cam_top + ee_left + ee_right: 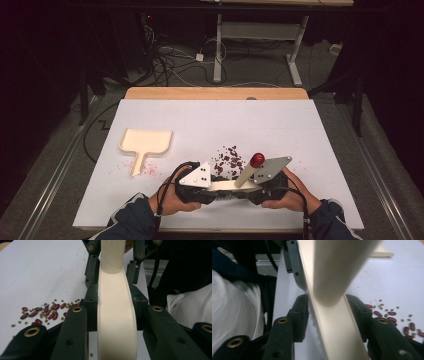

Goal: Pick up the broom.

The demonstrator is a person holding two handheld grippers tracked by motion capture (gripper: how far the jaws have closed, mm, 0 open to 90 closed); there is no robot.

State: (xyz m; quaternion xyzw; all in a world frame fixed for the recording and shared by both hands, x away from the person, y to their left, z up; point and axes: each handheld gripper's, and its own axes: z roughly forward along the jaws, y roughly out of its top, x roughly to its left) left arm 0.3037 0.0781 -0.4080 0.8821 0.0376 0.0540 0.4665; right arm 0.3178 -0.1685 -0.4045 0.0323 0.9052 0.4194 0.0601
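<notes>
Cream-coloured, long flat brush head with a pale round handle tipped by a red knob (235, 184), sitting at the near edge of the white table sheet (300, 140) and pinched from both ends at once. Left gripper (216, 189) closed onto the left end, right gripper (254, 190) closed onto the right end, jaws snug against the cream sides in both gripper views, so no slack on either side. Long axis running straight left to right between the two hands, handle sticking up and off to the far right. Just beyond it, on the far side, a loose scatter of dark red beans and tiny green ones (227, 160), close but not touching as far as can be told. Further left and farther back, well apart from the pile, a cream flat dustpan with a short handle (145, 142), handle pointing near. Probably a sweep job, judging by the layout: pile dead ahead of the brush, pan off to the left, left hand the nearer one to that pan. Can't tell whether the bristles touch the sheet.
</notes>
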